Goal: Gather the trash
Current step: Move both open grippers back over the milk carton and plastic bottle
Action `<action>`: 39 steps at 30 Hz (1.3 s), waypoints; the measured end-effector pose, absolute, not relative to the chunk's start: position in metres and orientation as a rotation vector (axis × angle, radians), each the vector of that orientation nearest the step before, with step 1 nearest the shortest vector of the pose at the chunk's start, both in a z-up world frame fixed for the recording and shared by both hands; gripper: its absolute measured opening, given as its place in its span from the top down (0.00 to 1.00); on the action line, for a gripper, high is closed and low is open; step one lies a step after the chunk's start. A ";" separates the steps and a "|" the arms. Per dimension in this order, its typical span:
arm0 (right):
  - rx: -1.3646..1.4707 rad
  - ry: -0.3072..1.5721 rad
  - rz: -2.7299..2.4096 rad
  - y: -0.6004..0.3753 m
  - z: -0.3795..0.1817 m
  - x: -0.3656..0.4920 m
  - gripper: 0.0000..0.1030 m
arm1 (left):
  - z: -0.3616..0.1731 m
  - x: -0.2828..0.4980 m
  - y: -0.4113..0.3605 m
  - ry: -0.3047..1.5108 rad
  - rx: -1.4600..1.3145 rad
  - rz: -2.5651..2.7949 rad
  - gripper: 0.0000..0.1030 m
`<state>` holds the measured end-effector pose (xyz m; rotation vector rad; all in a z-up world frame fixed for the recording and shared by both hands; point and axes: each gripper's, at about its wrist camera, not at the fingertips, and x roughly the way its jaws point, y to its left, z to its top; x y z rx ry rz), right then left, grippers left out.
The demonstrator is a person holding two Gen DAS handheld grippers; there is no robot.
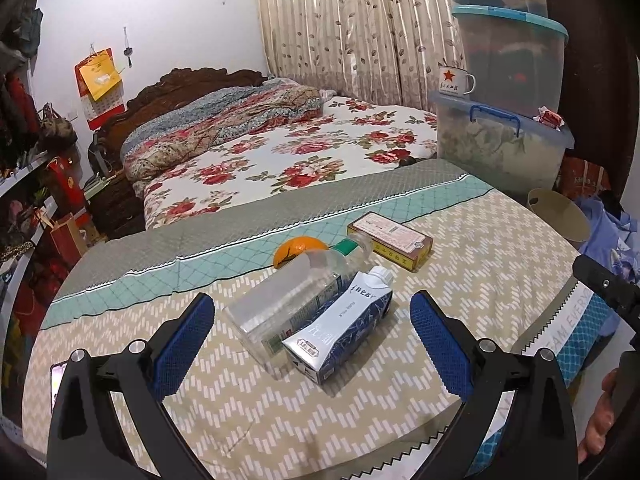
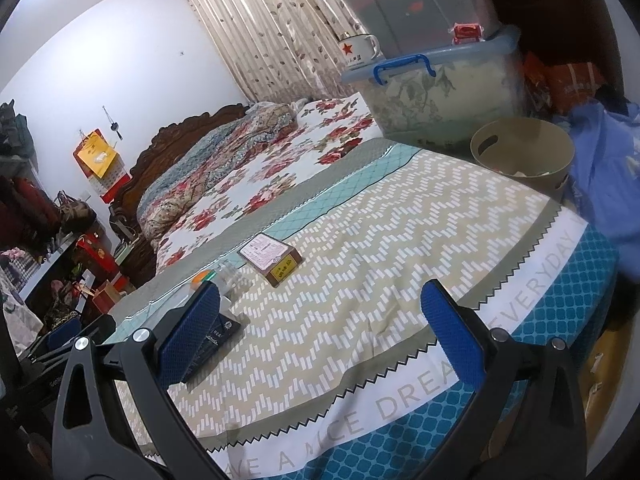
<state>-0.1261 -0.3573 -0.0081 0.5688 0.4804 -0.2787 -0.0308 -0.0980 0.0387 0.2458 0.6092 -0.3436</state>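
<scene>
With both sets of fingers spread and empty, I should settle my left gripper (image 1: 312, 334) squarely across the milk carton (image 1: 340, 330), avoiding the touching bottle (image 1: 288, 304).

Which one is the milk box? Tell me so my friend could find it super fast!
Look at the quilt with the zigzag pattern in front of the flowery bed. A little group of things lies in its middle, and the milk carton is the one nearest the left tongs, lying on its side against a clear plastic bottle. It alone is blue and white with a white screw cap.
</scene>
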 end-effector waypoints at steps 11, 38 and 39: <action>0.569 0.491 -0.270 -0.358 -0.010 -0.123 0.03 | 0.039 -0.028 -0.098 0.619 0.240 -0.365 0.08; 0.564 0.522 -0.241 -0.352 -0.015 -0.116 0.03 | 0.032 -0.008 -0.078 0.672 0.177 -0.283 0.08; 0.565 0.523 -0.240 -0.352 -0.016 -0.116 0.03 | 0.032 -0.007 -0.077 0.674 0.176 -0.283 0.08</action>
